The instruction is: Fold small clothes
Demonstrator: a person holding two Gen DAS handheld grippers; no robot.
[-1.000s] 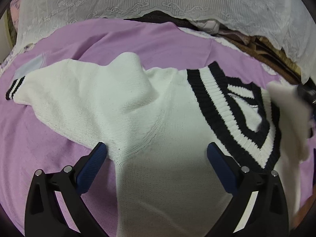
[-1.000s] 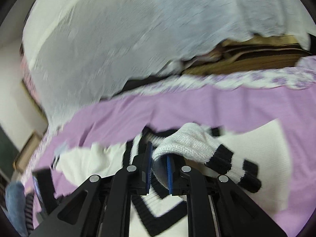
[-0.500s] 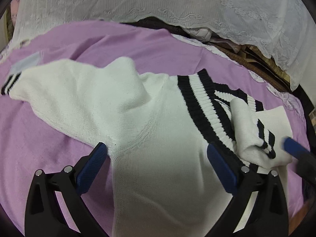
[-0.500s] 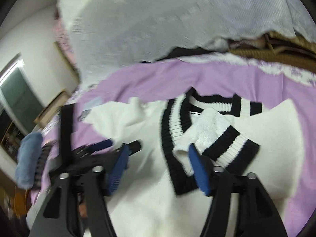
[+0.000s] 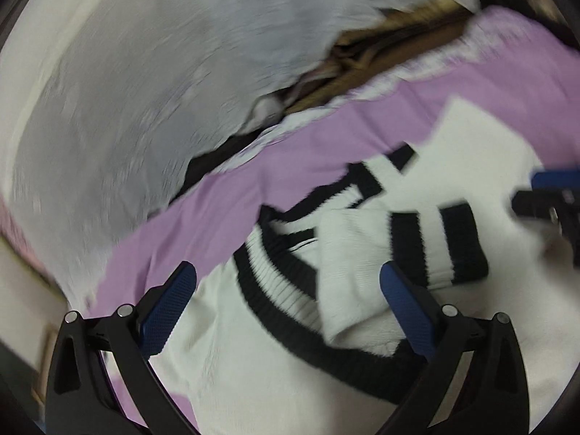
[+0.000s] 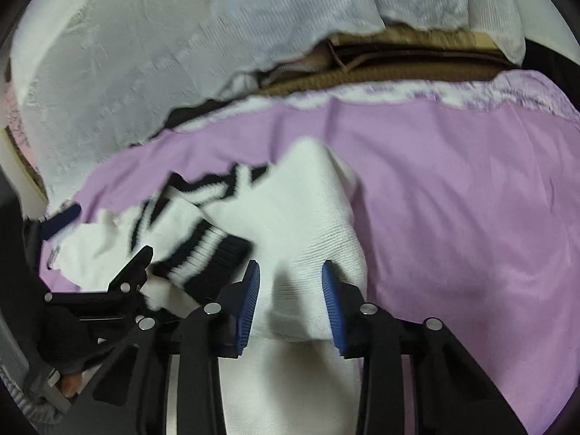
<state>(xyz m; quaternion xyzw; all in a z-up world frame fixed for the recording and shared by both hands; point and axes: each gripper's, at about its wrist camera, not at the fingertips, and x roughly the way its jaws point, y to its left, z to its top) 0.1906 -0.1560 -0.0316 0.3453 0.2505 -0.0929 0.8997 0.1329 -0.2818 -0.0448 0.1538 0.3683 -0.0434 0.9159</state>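
Note:
A small white knit sweater (image 5: 261,373) with a black-striped V-neck collar (image 5: 286,290) lies on a purple sheet (image 5: 224,214). One sleeve with a black-striped cuff (image 5: 435,243) lies folded across the chest. My left gripper (image 5: 290,290) is open and empty, just above the collar. My right gripper (image 6: 291,290) is open over the sweater's folded right edge (image 6: 311,224), its blue pads (image 6: 250,301) on either side of the white knit. The cuff shows in the right wrist view (image 6: 206,250). The right gripper shows at the right edge of the left wrist view (image 5: 551,195). The left gripper shows in the right wrist view (image 6: 105,290).
A white lace cloth (image 6: 145,54) hangs behind the sheet. Brown folded fabric (image 6: 398,65) lies at the back. The purple sheet (image 6: 471,217) stretches to the right of the sweater.
The right gripper let go of the sleeve cuff, laid on the chest, and moved to the sweater's right edge. The left gripper swung right, from the left sleeve to the collar.

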